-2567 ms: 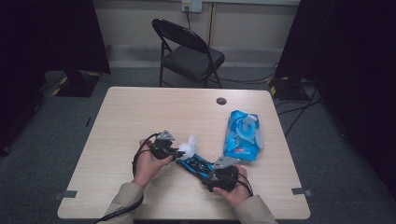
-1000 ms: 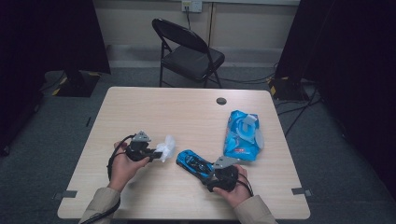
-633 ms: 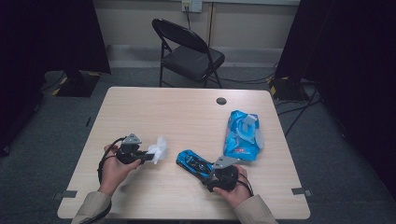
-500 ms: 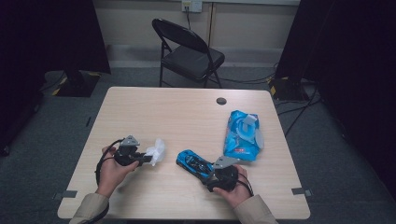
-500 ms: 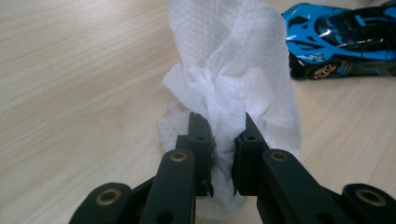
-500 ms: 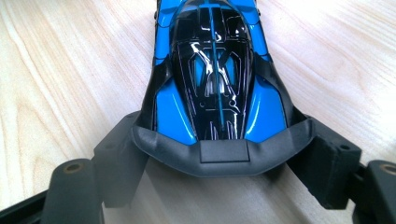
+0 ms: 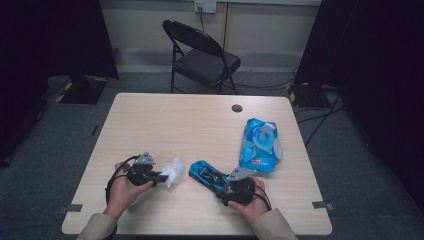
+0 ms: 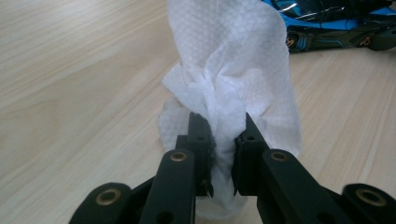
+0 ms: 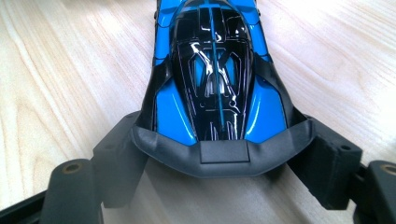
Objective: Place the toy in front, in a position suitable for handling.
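Bench (image 7: pixel 165 120): a pale wood-grain top carried everything; a small dark round grommet (image 7: pixel 237 108) sat near its far edge.

Chair (image 7: pixel 202 55): a black folding chair stood on the floor beyond the far edge, taking no part in the work.

Wipes pack (image 7: pixel 260 145): the blue pack lay toward the right side, its flap lifted open, well apart from both hands.

Toy car (image 7: pixel 209 174): the blue and black car stood on the bench near the front edge, right of centre, its rear end toward the person.

Wipe (image 7: pixel 173 171): a crumpled white sheet was held just left of the car, near it but apart.

Left tongs (image 8: pixel 218 140): clenched on the bunched lower part of the wipe, which stood up in loose folds above the tips.

Right tongs (image 9: pixel 219 154): spread wide around the car's rear, the two black jaws standing against the dark tail piece on either side; they appeared to be steadying the car on the bench rather than lifting it.

Progress: a wipe was out of the pack and in hand, and the car was braced. The wipe sat off the bodywork at this moment, so whether any wiping was done could not be told from the paint. Judged left: bringing the wipe onto the car, rubbing it over, then setting wipe and car down.
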